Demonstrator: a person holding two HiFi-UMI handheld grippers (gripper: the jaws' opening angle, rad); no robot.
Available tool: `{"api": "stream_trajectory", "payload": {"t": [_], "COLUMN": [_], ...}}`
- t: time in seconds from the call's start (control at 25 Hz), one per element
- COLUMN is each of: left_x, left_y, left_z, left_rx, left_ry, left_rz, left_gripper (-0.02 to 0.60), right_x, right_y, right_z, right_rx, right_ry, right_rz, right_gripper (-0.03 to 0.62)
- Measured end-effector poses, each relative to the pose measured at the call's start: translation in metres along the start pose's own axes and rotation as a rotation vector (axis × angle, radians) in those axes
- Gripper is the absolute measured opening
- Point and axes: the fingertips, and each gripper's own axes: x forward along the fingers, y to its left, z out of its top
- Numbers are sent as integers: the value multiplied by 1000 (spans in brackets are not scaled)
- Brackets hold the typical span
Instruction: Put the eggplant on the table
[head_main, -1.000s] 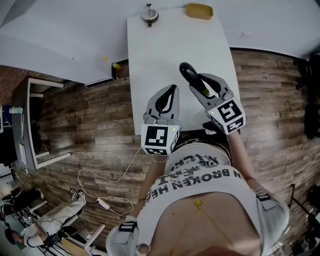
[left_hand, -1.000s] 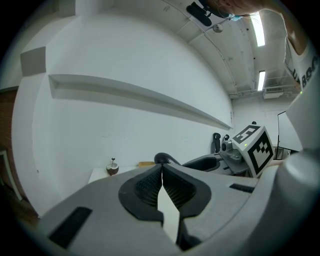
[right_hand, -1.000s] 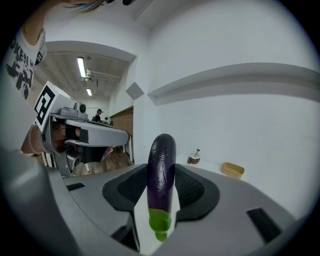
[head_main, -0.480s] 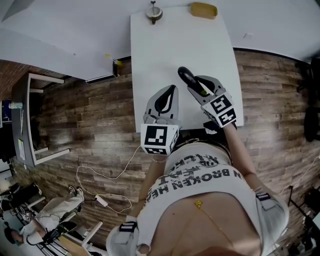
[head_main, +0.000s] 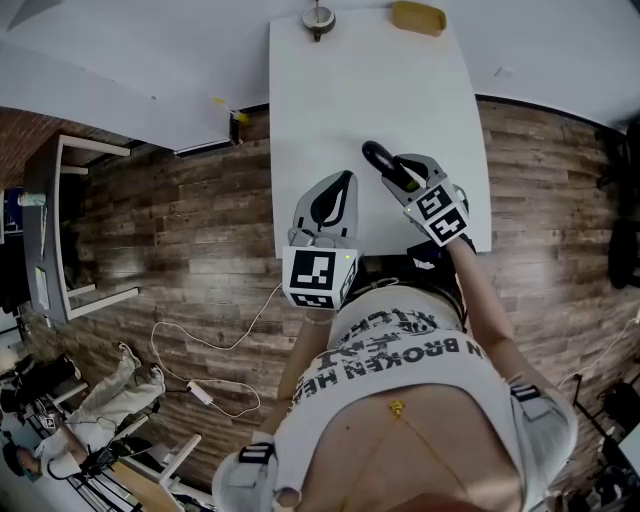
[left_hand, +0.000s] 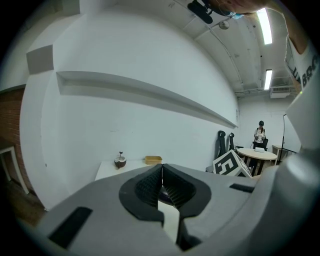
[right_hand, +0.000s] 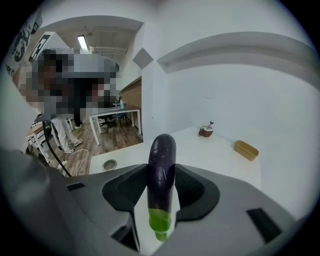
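Two grippers over the near edge of the white rectangular table (head_main: 340, 90). Right gripper (head_main: 398, 172) clamped on the dark purple eggplant with green stem end (right_hand: 161, 150), purple tip poking past the jaws toward the far edge. Left gripper (left_hand: 161, 175) jaws together, empty, toward the near-left corner. Eggplant-table contact: can't tell
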Motion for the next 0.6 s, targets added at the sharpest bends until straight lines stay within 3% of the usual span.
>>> {"api": "stream_trajectory", "payload": {"t": [0.6], "left_x": [-9], "left_y": [24], "left_z": [-23], "left_rx": [-34], "left_ry": [52], "left_rz": [57], "left_gripper": [6], "right_x": [41], "right_y": [19], "right_z": [-57], "right_rx": [-181], "right_ry": [209], "right_rz": [77], "right_gripper": [171]}}
